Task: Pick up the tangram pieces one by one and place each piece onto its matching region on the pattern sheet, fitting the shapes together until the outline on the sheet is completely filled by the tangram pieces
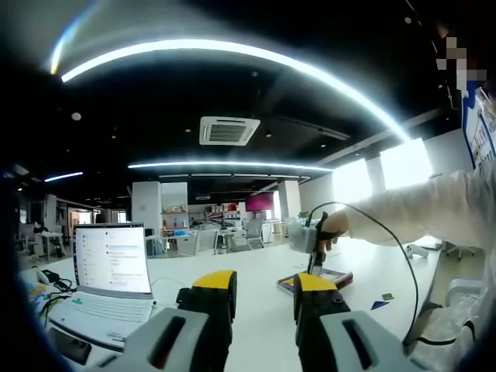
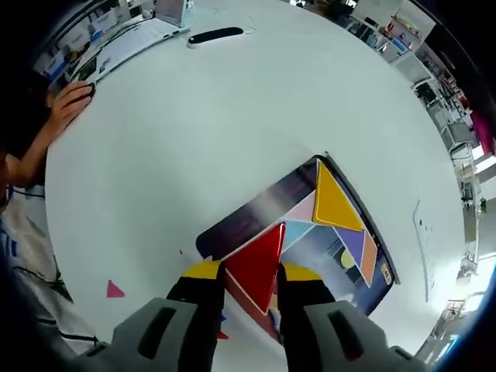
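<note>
Tangram pieces partly fill the pattern sheet (image 2: 310,232) on the white worktop (image 2: 194,139): a yellow triangle (image 2: 335,200), flat and glossy, is already seated. Right tongs (image 2: 249,280) pinch a red triangle (image 2: 256,265) just over the sheet; lower it level, edges matched to its outline. Left tongs (image 1: 263,298) hover open, empty.
</note>
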Demonstrator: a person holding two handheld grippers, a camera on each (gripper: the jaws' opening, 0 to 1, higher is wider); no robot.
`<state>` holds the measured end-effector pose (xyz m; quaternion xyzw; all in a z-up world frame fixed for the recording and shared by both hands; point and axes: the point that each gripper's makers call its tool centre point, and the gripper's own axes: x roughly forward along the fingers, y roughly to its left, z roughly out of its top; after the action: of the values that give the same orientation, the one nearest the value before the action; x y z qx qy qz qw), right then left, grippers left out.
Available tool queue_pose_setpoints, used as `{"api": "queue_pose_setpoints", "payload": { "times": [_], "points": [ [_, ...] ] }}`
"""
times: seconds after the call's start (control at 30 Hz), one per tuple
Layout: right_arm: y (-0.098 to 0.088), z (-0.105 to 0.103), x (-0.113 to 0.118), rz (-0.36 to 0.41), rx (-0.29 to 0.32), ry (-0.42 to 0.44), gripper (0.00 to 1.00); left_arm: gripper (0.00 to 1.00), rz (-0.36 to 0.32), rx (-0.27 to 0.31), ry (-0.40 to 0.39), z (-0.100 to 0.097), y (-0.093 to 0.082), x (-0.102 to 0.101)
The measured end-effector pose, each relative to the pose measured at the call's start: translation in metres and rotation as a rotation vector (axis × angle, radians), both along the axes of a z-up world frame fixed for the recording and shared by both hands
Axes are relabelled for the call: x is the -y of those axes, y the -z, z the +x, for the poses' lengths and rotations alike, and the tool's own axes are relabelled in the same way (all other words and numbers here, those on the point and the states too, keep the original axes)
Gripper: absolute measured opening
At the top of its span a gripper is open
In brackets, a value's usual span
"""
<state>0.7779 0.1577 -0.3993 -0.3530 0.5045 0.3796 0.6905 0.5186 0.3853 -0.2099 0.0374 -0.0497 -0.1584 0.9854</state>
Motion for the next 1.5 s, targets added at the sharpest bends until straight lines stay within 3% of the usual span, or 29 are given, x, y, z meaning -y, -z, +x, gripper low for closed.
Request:
{"api": "queue_pose_setpoints", "payload": {
  "times": [0.13, 0.4, 0.63, 0.83, 1.03, 1.5],
  "points": [
    [-0.001, 0.008, -0.004, 0.004, 0.010, -0.059, 0.27, 0.31, 0.000, 0.001, 0.002, 0.000, 0.000, 0.001],
    [-0.006, 0.002, -0.001, -0.020, 0.039, -0.076, 0.31, 0.31, -0.001, 0.000, -0.001, -0.001, 0.001, 0.000],
    [-0.047, 0.001, -0.006, 0.069, 0.060, -0.055, 0.31, 0.31, 0.002, -0.004, 0.001, 0.000, 0.002, 0.001],
    [-0.076, -0.027, 0.006, 0.102, 0.102, -0.057, 0.31, 0.31, -0.003, 0.006, -0.004, -0.005, -0.001, -0.002],
    [-0.083, -0.053, 0.017, 0.086, 0.105, -0.118, 0.30, 0.31, 0.000, 0.006, -0.006, -0.005, -0.002, -0.001],
    [-0.069, -0.052, 0.045, 0.018, 0.043, -0.166, 0.30, 0.31, 0.011, 0.000, 0.005, -0.001, -0.001, 0.004]
  ]
}}
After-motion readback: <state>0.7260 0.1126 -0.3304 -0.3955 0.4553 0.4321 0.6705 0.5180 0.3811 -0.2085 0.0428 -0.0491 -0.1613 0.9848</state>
